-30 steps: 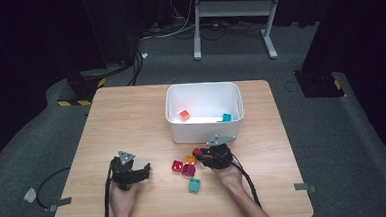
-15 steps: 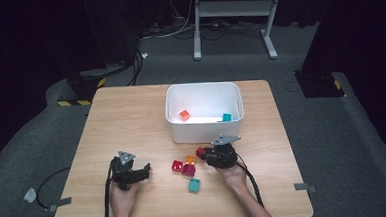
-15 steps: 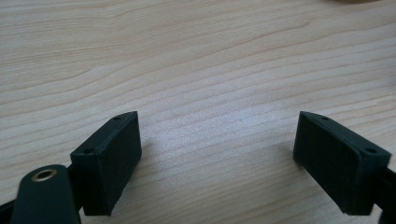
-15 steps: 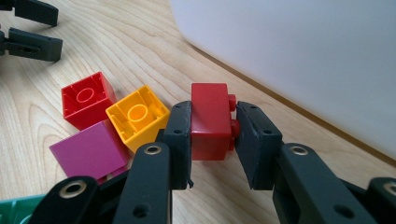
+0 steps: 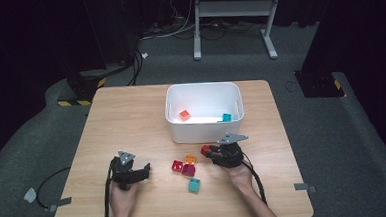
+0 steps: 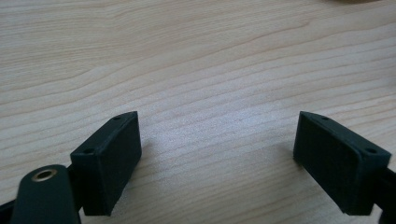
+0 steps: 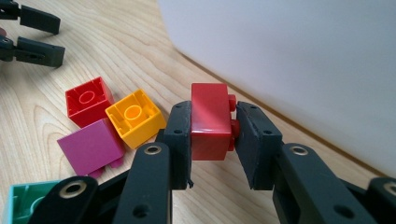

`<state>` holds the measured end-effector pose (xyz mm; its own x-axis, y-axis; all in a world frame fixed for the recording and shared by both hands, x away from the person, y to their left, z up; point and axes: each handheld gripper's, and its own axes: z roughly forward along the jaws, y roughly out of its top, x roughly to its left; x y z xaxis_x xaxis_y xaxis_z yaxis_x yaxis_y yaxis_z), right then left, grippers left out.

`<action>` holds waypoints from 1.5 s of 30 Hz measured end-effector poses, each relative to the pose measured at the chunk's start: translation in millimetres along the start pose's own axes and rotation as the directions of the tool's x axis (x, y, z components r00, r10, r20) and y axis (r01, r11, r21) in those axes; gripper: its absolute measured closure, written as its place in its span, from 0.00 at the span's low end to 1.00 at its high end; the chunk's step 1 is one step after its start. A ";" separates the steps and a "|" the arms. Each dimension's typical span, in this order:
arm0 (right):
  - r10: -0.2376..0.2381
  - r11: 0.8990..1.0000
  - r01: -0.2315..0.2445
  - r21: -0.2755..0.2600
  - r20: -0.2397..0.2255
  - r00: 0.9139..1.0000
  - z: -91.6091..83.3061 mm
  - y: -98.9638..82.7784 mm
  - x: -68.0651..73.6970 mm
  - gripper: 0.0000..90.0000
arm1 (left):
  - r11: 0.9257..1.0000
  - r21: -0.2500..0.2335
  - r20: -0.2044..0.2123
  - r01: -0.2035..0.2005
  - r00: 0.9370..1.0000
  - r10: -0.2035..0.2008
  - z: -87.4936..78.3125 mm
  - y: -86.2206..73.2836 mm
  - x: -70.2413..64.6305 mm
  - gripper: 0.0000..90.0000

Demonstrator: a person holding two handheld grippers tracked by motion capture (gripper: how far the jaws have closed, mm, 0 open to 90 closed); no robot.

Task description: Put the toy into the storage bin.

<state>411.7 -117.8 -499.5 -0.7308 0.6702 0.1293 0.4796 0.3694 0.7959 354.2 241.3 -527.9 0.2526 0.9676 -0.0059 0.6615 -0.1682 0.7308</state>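
**Red brick in the jaws, bin just ahead**

Red brick sits clamped between the jaws of the right gripper, low centre of the right gripper view, studs turned sideways against the right-hand pad. In the high view the same gripper hangs just in front of the white bin, right of centre. To do this step well, I'd say lift enough to clear the bin's near wall, carry the brick over the rim, and only release once it is above the floor of the bin; the grip on the studs looks a touch uneven, so a steady wrist matters.

At lower left, the left gripper rests on the table with its jaws spread wide and nothing between them.

Left of the held brick lie a teal brick, a magenta brick, a small red brick and an orange brick. Farther up, inside the bin, are an orange-red piece and a teal piece.

The teal brick is cut off at the bottom left edge of the right gripper view, and the bin's rim runs out of its top.
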 end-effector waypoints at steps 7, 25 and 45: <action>-0.005 1.000 0.006 -0.013 0.014 1.000 -12.5 1.2 -3.5 0.74 | 1.000 0.000 0.000 0.000 1.000 0.000 0.0 0.0 0.0 0.17; -0.030 0.998 0.032 -0.045 0.033 0.999 -33.2 9.5 -6.6 0.74 | 1.000 -0.001 0.000 0.001 1.000 -0.001 0.1 0.0 -0.1 0.17; -0.053 0.995 0.057 -0.084 0.052 0.997 -58.5 27.6 -7.2 0.74 | 1.000 0.000 0.000 0.000 1.000 0.000 0.0 0.0 -0.1 0.17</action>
<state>401.8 -150.1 -443.9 -0.7290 0.6822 0.0560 0.3943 0.3517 0.8490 354.2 241.2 -528.0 0.2523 0.9676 -0.0061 0.6616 -0.1680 0.7308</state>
